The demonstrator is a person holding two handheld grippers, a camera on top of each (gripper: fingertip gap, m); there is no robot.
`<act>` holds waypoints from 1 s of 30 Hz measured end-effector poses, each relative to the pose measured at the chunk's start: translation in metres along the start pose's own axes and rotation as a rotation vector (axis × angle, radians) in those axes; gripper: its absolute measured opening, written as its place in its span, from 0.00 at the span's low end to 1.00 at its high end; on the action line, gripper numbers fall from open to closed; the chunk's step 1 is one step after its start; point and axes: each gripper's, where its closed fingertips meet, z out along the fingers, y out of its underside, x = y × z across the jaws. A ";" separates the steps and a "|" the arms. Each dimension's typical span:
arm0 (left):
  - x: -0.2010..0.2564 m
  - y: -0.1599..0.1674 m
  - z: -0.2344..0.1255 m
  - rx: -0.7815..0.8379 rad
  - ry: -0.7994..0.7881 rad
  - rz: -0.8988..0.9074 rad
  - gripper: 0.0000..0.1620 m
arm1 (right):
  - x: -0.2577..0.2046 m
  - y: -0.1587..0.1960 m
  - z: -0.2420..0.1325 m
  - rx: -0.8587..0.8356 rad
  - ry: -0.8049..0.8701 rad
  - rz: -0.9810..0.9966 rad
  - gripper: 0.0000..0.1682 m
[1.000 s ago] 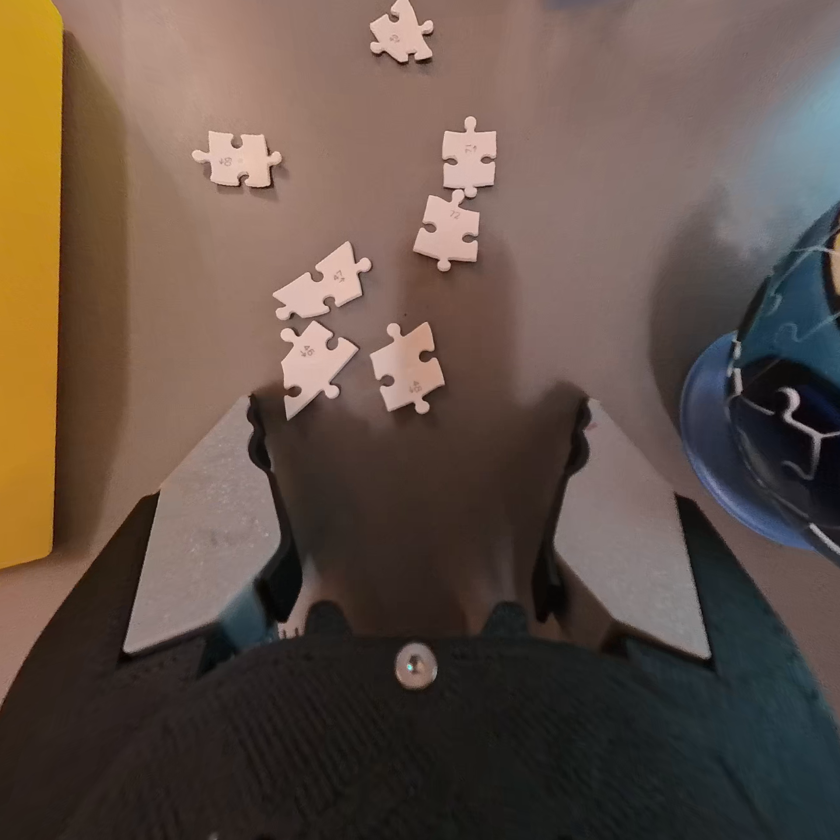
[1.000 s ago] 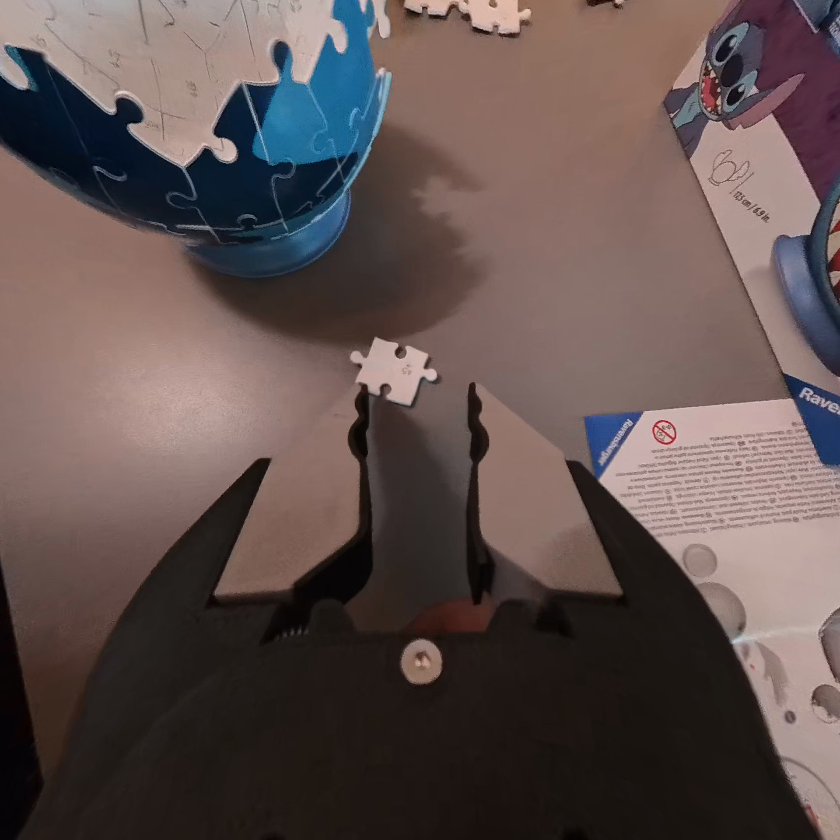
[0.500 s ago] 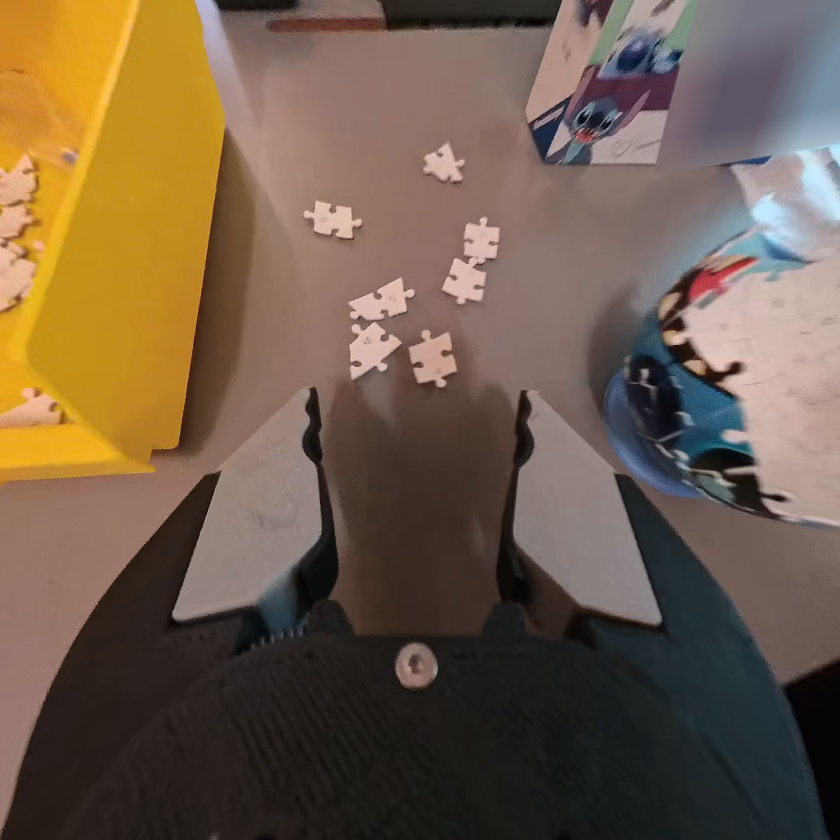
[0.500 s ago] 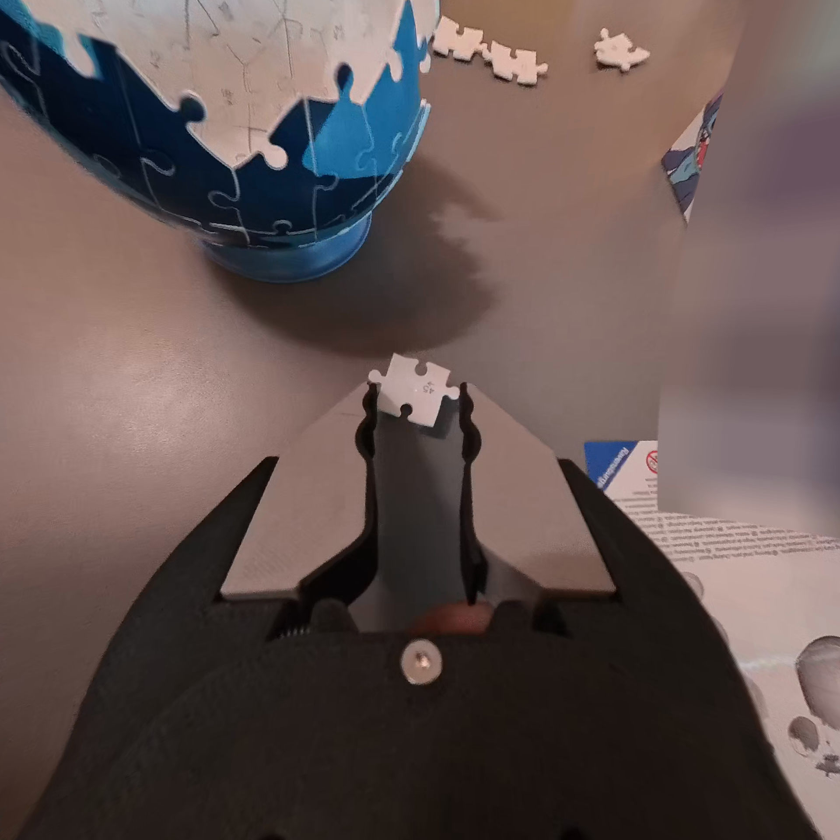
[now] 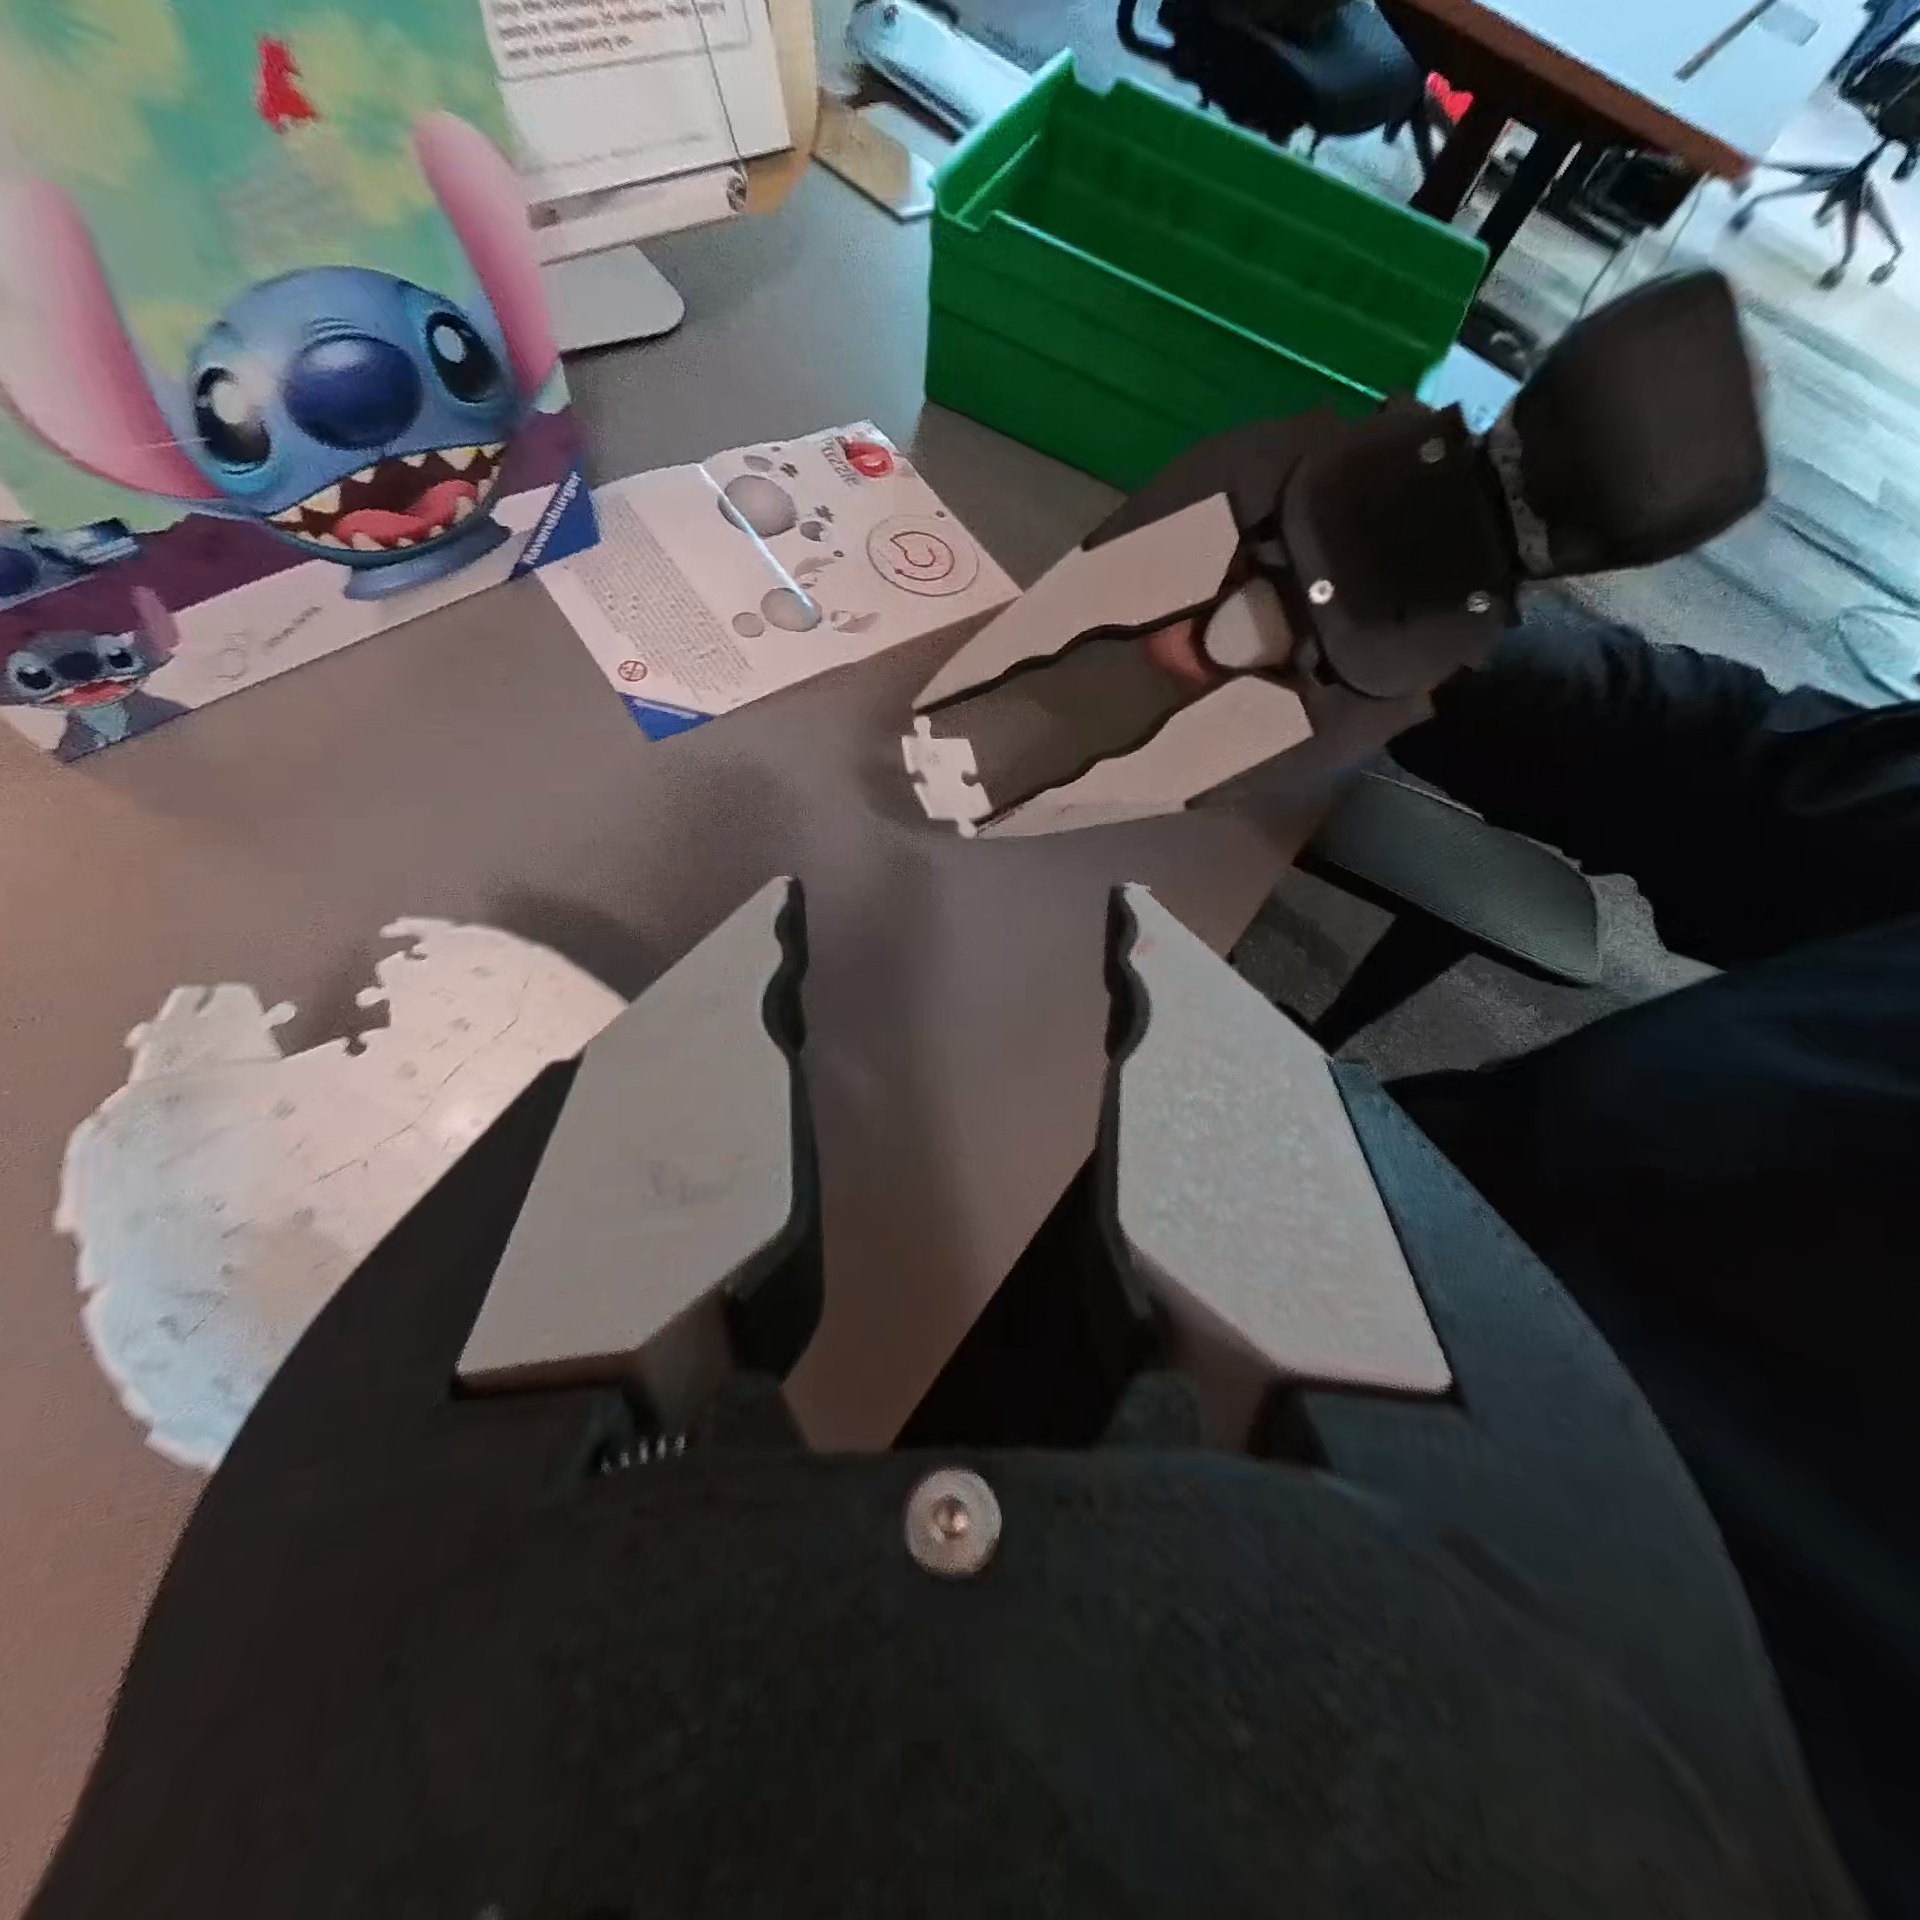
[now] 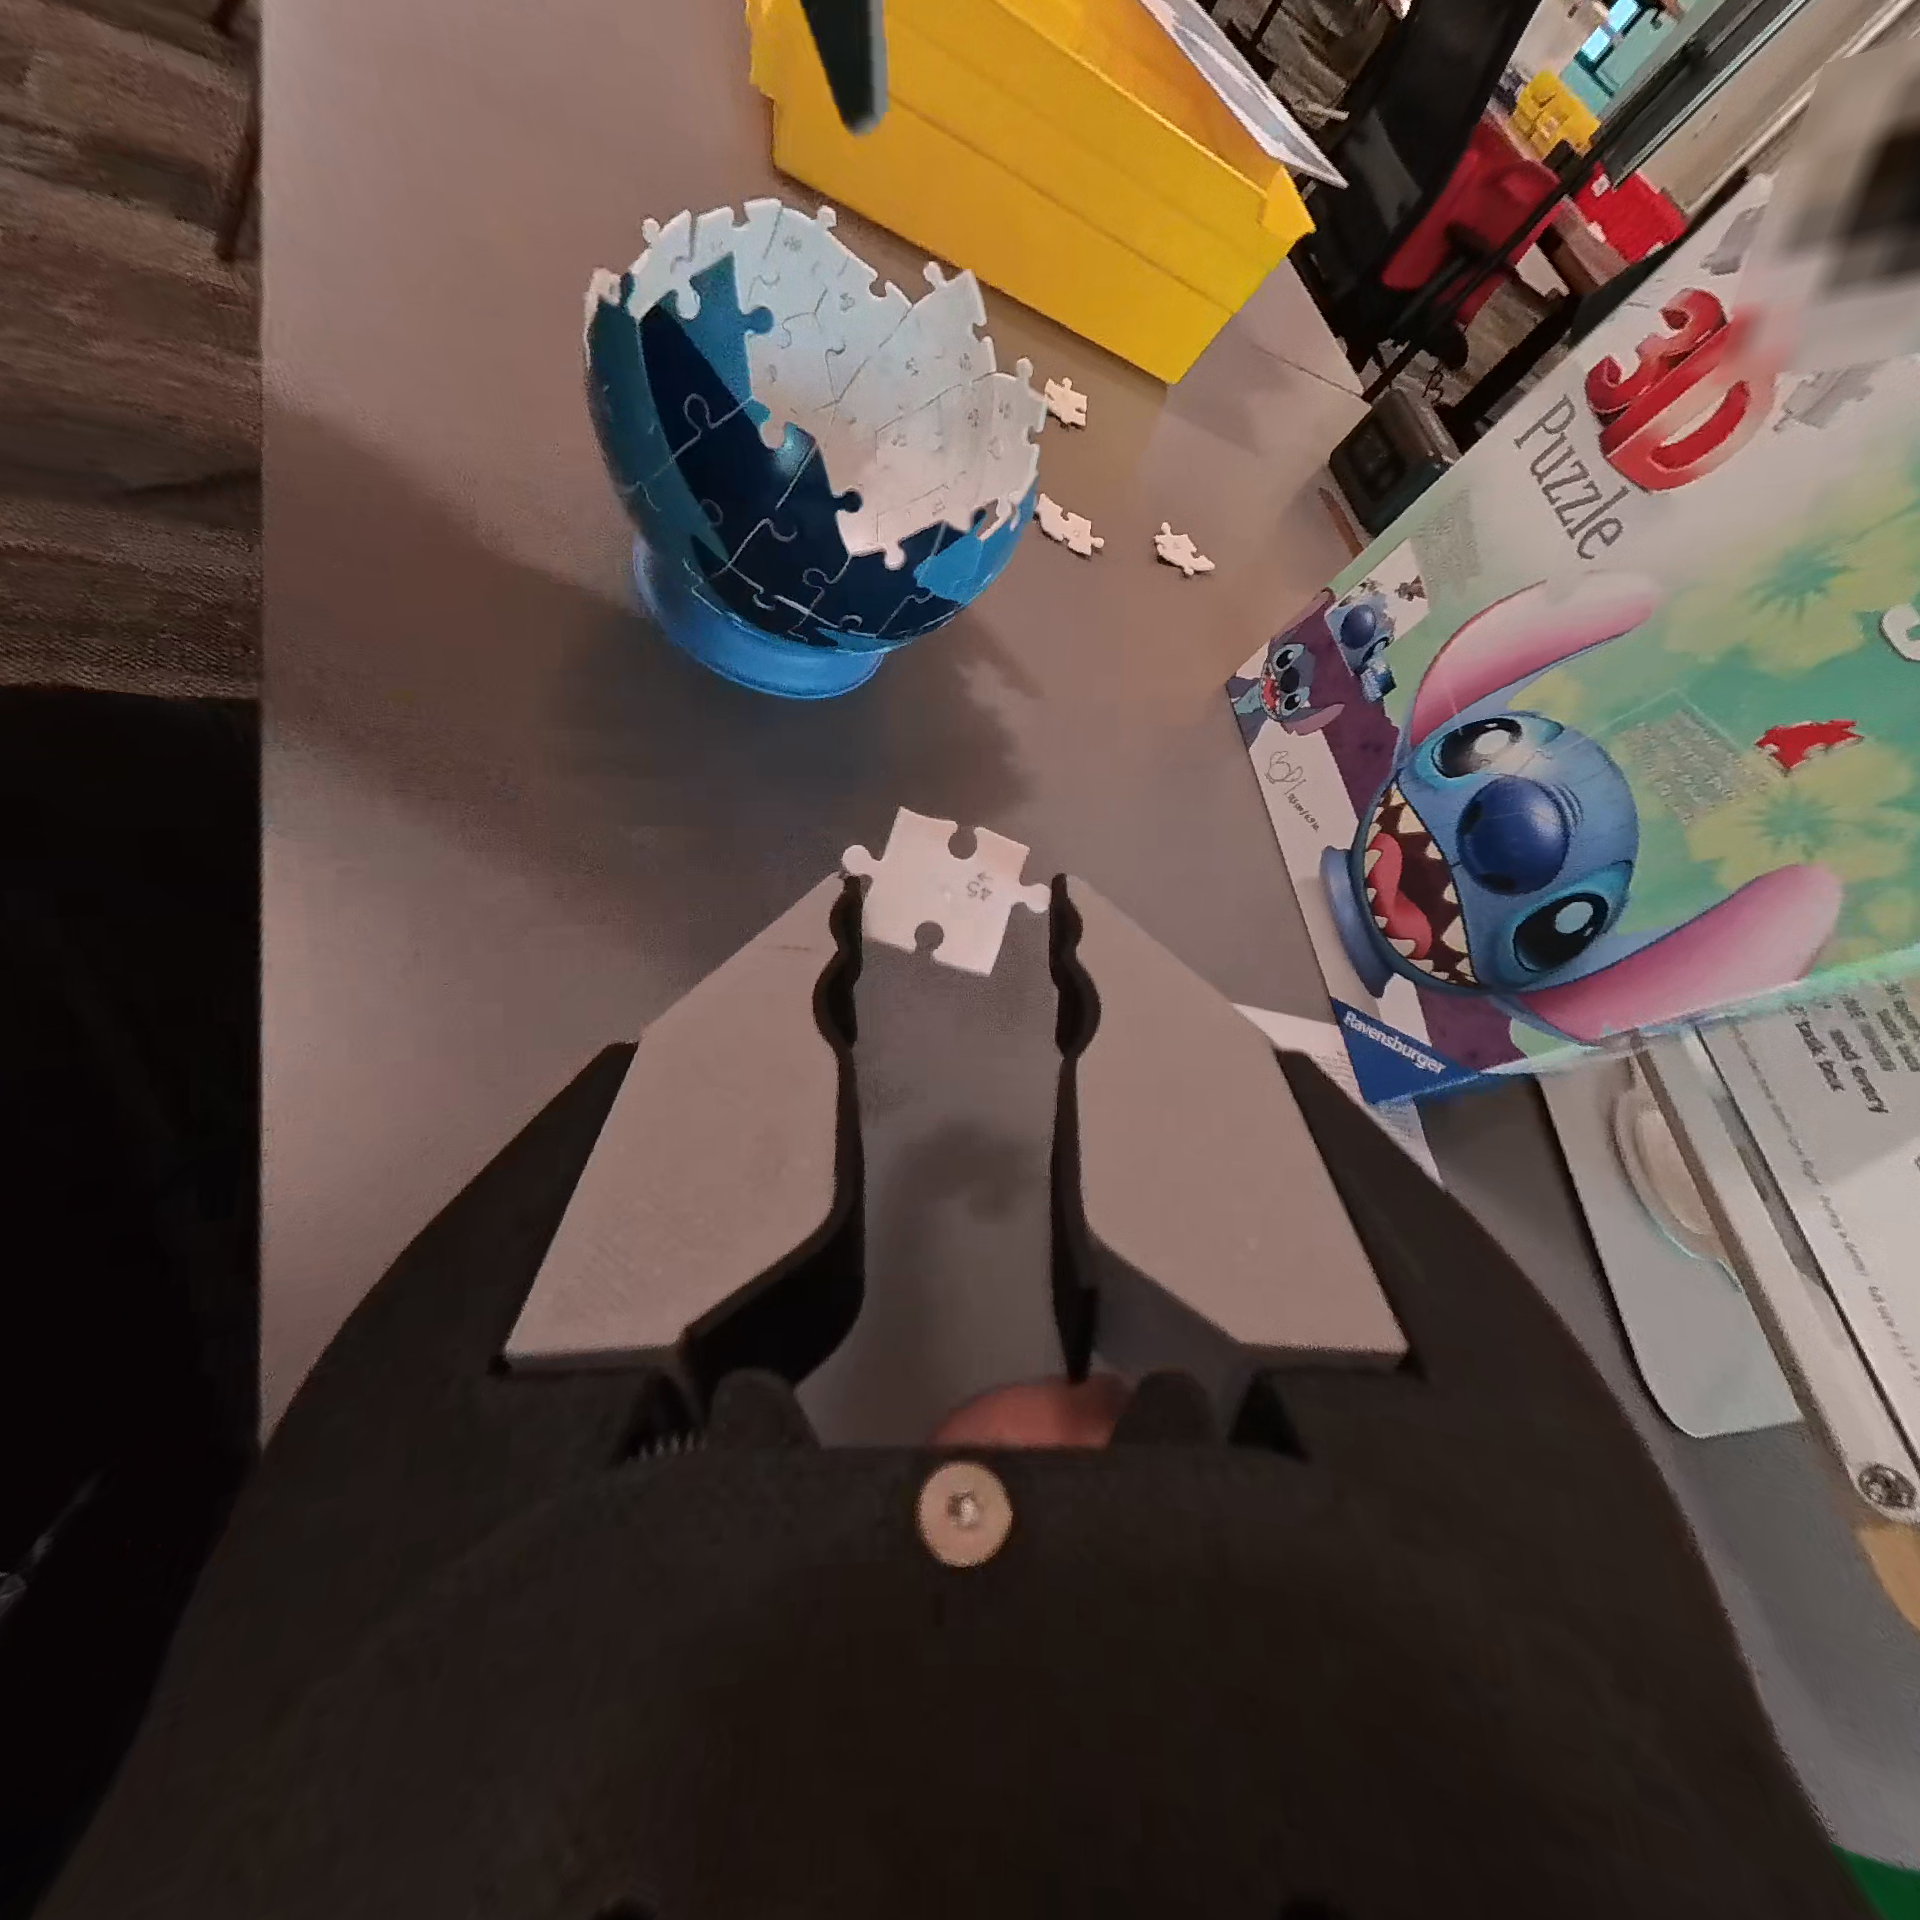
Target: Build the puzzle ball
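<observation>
The partly built puzzle ball (image 6: 821, 457) stands on its blue stand (image 6: 769, 655) on the grey table, open at the top, its white inside showing. In the left wrist view it (image 5: 291, 1164) lies low at the left, blurred. My right gripper (image 6: 951, 899) is shut on a white puzzle piece (image 6: 951, 888), held above the table in front of the ball. It also shows in the left wrist view (image 5: 945, 774) with the piece (image 5: 940, 769) at its tips. My left gripper (image 5: 956, 904) is open and empty, above the ball, pointing toward the right gripper.
The puzzle box (image 6: 1621, 727) stands at the right, with an instruction sheet (image 5: 769, 582) beside it. A yellow bin (image 6: 1029, 156) sits behind the ball, a green bin (image 5: 1184, 291) at the far table edge. Loose white pieces (image 6: 1070, 525) lie past the ball. One gripper's finger ends stand about 11 cm off the other's.
My right gripper closed on the white piece and lifted it off the table. My left gripper rose away from the loose pieces and swung right toward the right gripper, narrowing somewhat.
</observation>
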 end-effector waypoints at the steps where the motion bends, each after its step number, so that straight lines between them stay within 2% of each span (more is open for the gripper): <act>1: 0.005 -0.003 0.014 -0.030 -0.008 0.010 0.34 | -0.001 0.001 -0.008 0.004 0.016 -0.010 0.20; 5: 0.031 -0.016 0.060 -0.110 0.070 -0.045 0.34 | 0.000 0.009 -0.045 0.017 0.093 -0.052 0.20; 8: 0.044 -0.024 0.087 -0.147 0.052 -0.036 0.34 | 0.003 0.018 -0.073 0.025 0.145 -0.065 0.20; 12: 0.070 -0.039 0.120 -0.170 0.109 -0.047 0.34 | 0.008 0.029 -0.104 0.051 0.182 -0.045 0.19; 17: 0.077 -0.039 0.161 -0.250 0.116 -0.056 0.41 | 0.018 0.044 -0.129 0.059 0.239 -0.043 0.20; 21: 0.092 -0.035 0.184 -0.294 0.208 -0.084 0.41 | 0.023 0.055 -0.139 0.061 0.253 -0.039 0.20; 22: 0.095 -0.033 0.189 -0.310 0.222 -0.082 0.38 | 0.023 0.056 -0.140 0.064 0.255 -0.040 0.20; 24: 0.103 -0.027 0.196 -0.347 0.273 -0.076 0.27 | 0.023 0.059 -0.141 0.063 0.253 -0.041 0.20; 26: 0.121 -0.028 0.195 -0.344 0.399 -0.097 0.01 | 0.024 0.063 -0.139 0.053 0.259 -0.044 0.20; 30: 0.121 -0.040 0.191 -0.226 0.399 -0.092 0.00 | 0.030 0.062 -0.144 0.117 0.308 -0.019 0.19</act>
